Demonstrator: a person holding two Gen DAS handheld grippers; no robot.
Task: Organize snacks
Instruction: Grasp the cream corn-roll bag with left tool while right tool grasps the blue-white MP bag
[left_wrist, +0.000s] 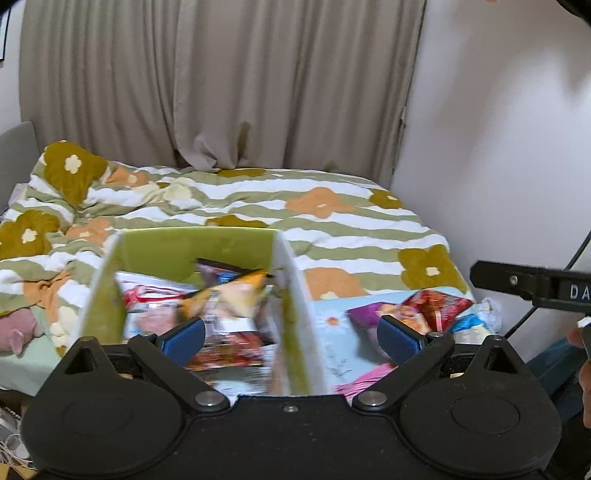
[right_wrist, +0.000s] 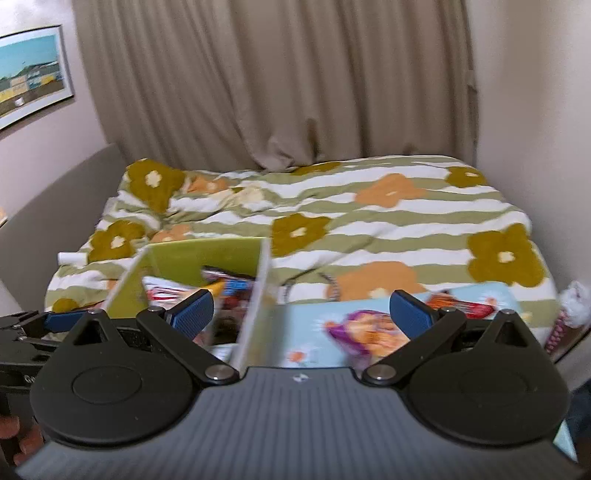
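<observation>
A green box with white rims (left_wrist: 192, 251) stands on the bed and holds several snack packets (left_wrist: 221, 295); it also shows in the right wrist view (right_wrist: 184, 258). Loose snacks lie to its right on a light blue mat (left_wrist: 332, 321): a purple packet (left_wrist: 365, 314), a red packet (left_wrist: 436, 306) and a white-blue packet (left_wrist: 472, 325). My left gripper (left_wrist: 291, 336) is open and empty over the box's right wall. My right gripper (right_wrist: 303, 314) is open and empty, between the box and the purple packet (right_wrist: 365, 328).
A bed with a striped flower quilt (left_wrist: 258, 199) fills the middle. Beige curtains (left_wrist: 221, 81) hang behind. A wall (left_wrist: 498, 129) is at the right and a framed picture (right_wrist: 29, 77) at the left. The right gripper's body (left_wrist: 532, 288) shows in the left wrist view.
</observation>
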